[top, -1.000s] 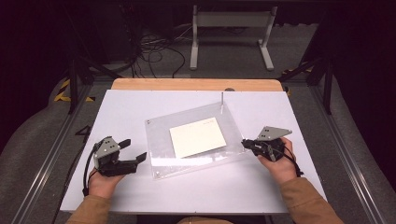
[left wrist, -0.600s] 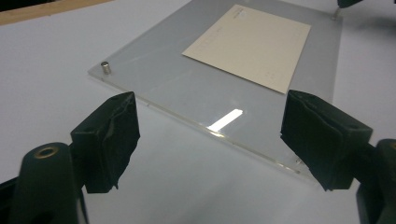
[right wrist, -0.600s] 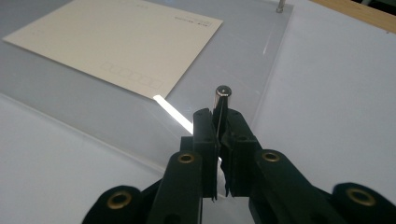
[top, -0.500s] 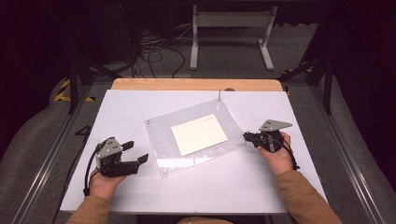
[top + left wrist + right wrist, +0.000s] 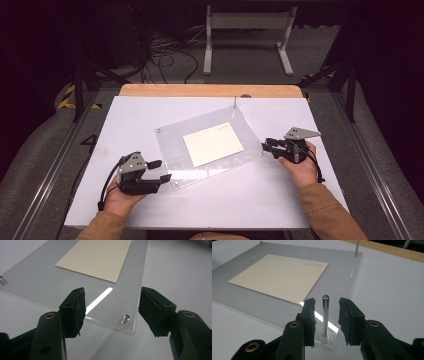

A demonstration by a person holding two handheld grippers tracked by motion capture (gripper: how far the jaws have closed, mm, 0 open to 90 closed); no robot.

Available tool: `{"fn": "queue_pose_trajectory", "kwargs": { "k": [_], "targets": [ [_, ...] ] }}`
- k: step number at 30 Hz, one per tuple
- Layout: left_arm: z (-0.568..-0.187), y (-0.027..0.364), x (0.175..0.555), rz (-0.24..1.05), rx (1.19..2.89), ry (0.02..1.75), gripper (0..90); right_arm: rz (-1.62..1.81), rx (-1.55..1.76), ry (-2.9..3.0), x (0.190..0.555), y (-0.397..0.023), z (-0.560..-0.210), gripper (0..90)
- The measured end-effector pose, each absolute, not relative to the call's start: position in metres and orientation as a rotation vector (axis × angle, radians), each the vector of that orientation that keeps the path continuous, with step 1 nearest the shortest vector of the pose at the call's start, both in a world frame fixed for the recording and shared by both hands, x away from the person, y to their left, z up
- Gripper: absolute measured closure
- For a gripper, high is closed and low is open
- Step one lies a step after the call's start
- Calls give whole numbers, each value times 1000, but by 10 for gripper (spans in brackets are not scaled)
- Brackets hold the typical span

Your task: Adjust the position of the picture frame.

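Note:
A clear acrylic plate lies flat on the white table with a cream paper card on it. My left gripper is at the plate's near-left corner. Its jaws have just been closing but remain open around a short metal stud, without touching it. My right gripper is at the plate's right corner. Its jaws have just been opening and now stand a little apart on either side of a tall upright metal pin.
A second tall pin rises at the plate's far corner, and a short stud sits at another corner. The white tabletop surrounds the plate, with a wooden strip along its far edge. Cables and a stand lie on the floor beyond.
My left gripper has slid right to the plate's corner and narrowed its jaws around the stud. My right gripper's jaws, shut on the tall pin before, have opened off it.

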State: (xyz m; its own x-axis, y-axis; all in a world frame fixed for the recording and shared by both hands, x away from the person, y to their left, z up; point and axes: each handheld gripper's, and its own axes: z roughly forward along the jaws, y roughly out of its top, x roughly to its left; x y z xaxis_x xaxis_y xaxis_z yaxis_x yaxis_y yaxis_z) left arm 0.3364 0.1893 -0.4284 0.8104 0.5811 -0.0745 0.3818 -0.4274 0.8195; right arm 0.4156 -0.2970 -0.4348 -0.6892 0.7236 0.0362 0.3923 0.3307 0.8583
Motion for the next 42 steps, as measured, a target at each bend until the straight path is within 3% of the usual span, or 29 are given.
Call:
{"fn": "queue_pose_trajectory", "kwargs": {
  "k": [15,21,28,32,42],
  "targets": [
    [-446,167,343,159,2211,670,622,1365,1006,2174,406,-317,-418,644],
    [-452,161,345,132,2260,673,651,1381,1025,2158,405,-322,-417,642],
    [-453,158,345,156,2294,653,711,1387,1026,2155,405,-322,-416,642],
    [-453,156,343,182,2313,636,798,1386,1027,2156,405,-322,-416,642],
    [-448,150,346,211,2391,588,820,1396,1034,2147,406,-324,-415,640]
  ]
}}
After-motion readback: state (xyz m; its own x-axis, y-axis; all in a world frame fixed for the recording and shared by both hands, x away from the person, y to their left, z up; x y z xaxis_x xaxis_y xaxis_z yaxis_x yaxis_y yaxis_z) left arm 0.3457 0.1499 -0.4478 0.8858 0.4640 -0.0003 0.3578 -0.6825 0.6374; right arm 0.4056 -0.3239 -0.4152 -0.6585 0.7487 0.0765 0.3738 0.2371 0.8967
